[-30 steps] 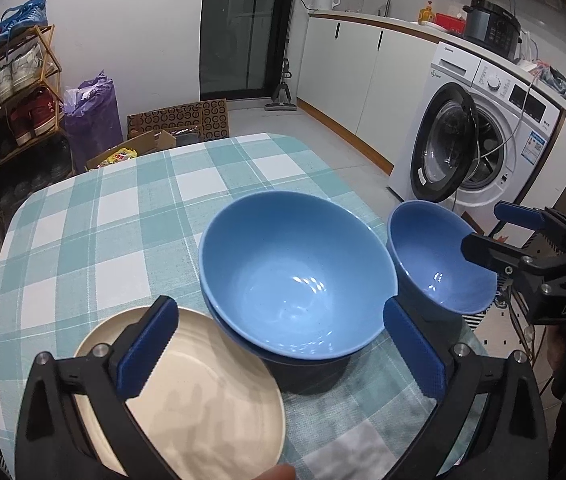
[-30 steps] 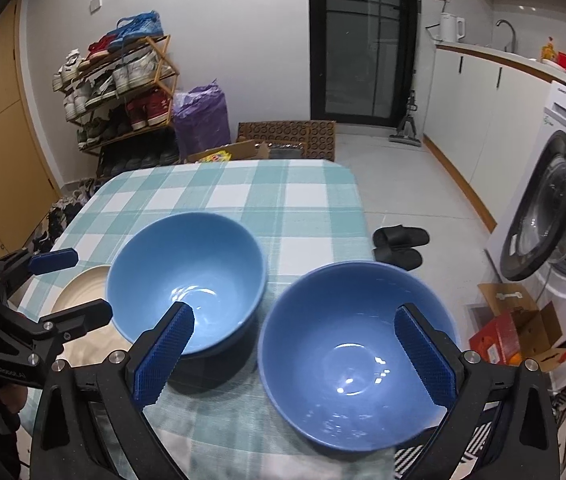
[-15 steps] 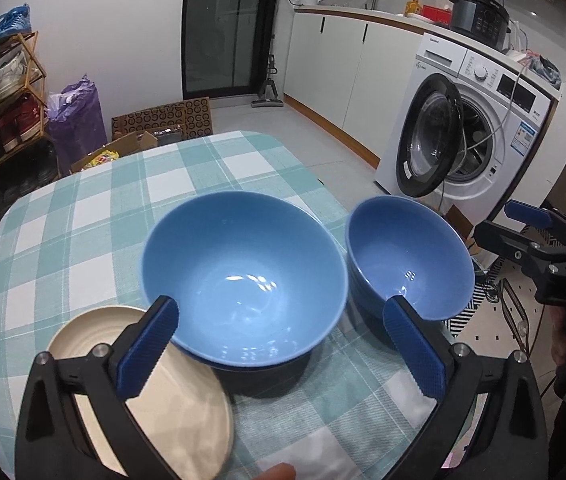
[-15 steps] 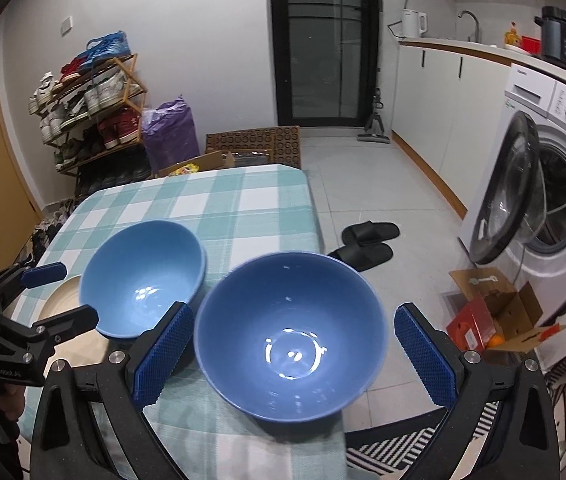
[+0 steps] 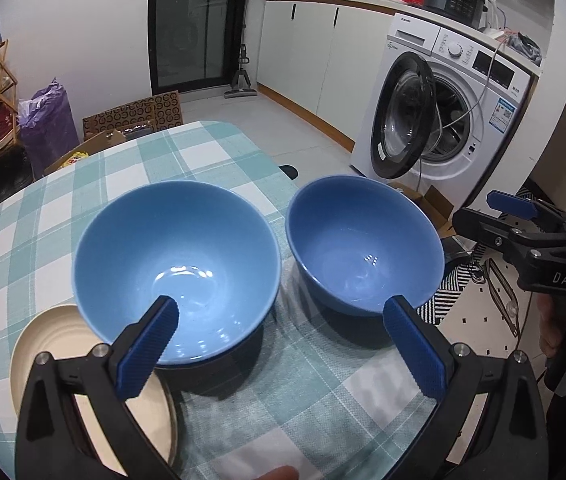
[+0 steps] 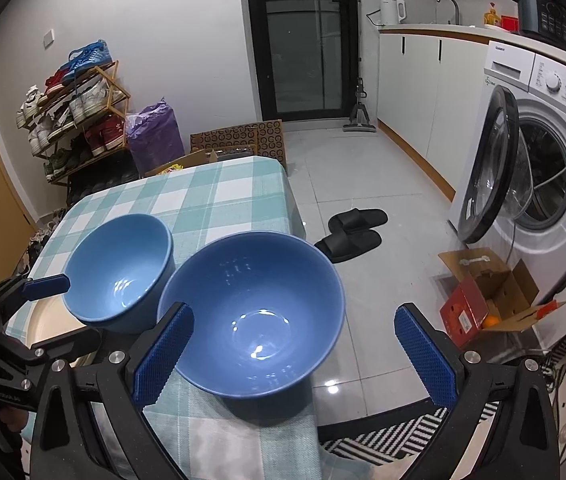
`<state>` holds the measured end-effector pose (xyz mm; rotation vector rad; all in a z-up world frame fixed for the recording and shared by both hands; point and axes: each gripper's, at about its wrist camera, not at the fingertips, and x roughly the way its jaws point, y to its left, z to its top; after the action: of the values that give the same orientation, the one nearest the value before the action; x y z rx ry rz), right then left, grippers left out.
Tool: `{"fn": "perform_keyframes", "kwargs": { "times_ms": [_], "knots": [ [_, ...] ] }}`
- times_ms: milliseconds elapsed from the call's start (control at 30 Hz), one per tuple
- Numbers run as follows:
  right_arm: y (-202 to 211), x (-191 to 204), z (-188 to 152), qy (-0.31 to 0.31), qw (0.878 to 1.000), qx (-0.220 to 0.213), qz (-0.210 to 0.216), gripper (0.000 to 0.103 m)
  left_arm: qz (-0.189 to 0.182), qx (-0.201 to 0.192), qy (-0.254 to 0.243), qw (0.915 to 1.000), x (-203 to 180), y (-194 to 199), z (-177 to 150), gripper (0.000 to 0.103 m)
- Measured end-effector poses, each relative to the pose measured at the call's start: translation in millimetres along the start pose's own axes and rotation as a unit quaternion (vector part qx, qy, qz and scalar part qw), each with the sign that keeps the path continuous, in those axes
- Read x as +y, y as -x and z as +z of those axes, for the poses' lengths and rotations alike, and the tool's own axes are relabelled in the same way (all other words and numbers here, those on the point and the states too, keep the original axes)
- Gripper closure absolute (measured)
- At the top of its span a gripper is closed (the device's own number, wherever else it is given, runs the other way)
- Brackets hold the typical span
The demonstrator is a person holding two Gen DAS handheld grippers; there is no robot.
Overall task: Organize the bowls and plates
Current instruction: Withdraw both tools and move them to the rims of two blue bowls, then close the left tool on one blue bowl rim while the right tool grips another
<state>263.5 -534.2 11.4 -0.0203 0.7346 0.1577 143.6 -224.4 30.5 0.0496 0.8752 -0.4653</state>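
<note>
Two blue bowls stand side by side on the checked tablecloth (image 5: 131, 168). The lighter bowl (image 5: 175, 268) is on the left, next to a cream plate (image 5: 55, 344). The darker bowl (image 5: 363, 244) sits at the table's right edge. My left gripper (image 5: 283, 344) is open and empty, just in front of both bowls. My right gripper (image 6: 295, 356) is open and empty, with the darker bowl (image 6: 255, 312) just ahead between its fingers. The lighter bowl (image 6: 119, 272) lies to its left. The right gripper also shows in the left wrist view (image 5: 523, 232).
The table's right edge (image 6: 295, 216) drops to a tiled floor with black slippers (image 6: 355, 232). A washing machine with an open door (image 6: 531, 168) and a cardboard box (image 6: 491, 296) stand to the right. A shoe rack (image 6: 75, 120) stands beyond the table.
Both grippers have shifted right along the table. The darker bowl now sits fully in the left wrist view, and the plate has slid toward the frame's left corner.
</note>
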Motion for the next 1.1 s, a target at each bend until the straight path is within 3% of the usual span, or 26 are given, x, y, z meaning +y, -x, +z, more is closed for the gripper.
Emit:
{"fn": "perform_keyframes", "kwargs": {
  "times_ms": [267, 500, 567, 700, 767, 833, 1100],
  "knots": [
    [-0.8, -13.5, -6.1, -0.011, 1.000, 0.004, -0.003, 0.001, -0.010, 0.009, -0.011, 0.9999, -16.6, -8.9, 1.8, 0.001],
    [-4.3, -22.7, -11.3, -0.022, 1.000, 0.007, -0.006, 0.001, -0.043, 0.008, -0.012, 0.9990, -26.7, -10.7, 2.3, 0.002],
    [-5.6, -26.1, -14.1, -0.029, 1.000, 0.009, -0.006, 0.001, -0.051, 0.009, -0.017, 0.9985, -29.8, -12.0, 1.6, 0.013],
    [-8.6, -31.1, -19.5, -0.036, 0.999, 0.013, -0.007, 0.001, -0.064, 0.014, -0.023, 0.9976, -35.7, -14.8, 0.0, 0.023],
    [-11.0, -32.1, -21.8, -0.039, 0.999, 0.016, -0.006, 0.001, -0.071, 0.019, -0.024, 0.9970, -37.9, -16.4, -0.7, 0.038],
    [-12.6, -33.6, -22.8, -0.041, 0.999, 0.019, -0.005, 0.001, -0.075, 0.023, -0.029, 0.9965, -41.0, -18.0, -1.4, 0.045],
    [-20.9, -35.2, -24.3, -0.044, 0.999, 0.025, 0.003, 0.001, -0.074, 0.030, -0.026, 0.9965, -43.3, -26.8, -0.4, 0.047]
  ]
}}
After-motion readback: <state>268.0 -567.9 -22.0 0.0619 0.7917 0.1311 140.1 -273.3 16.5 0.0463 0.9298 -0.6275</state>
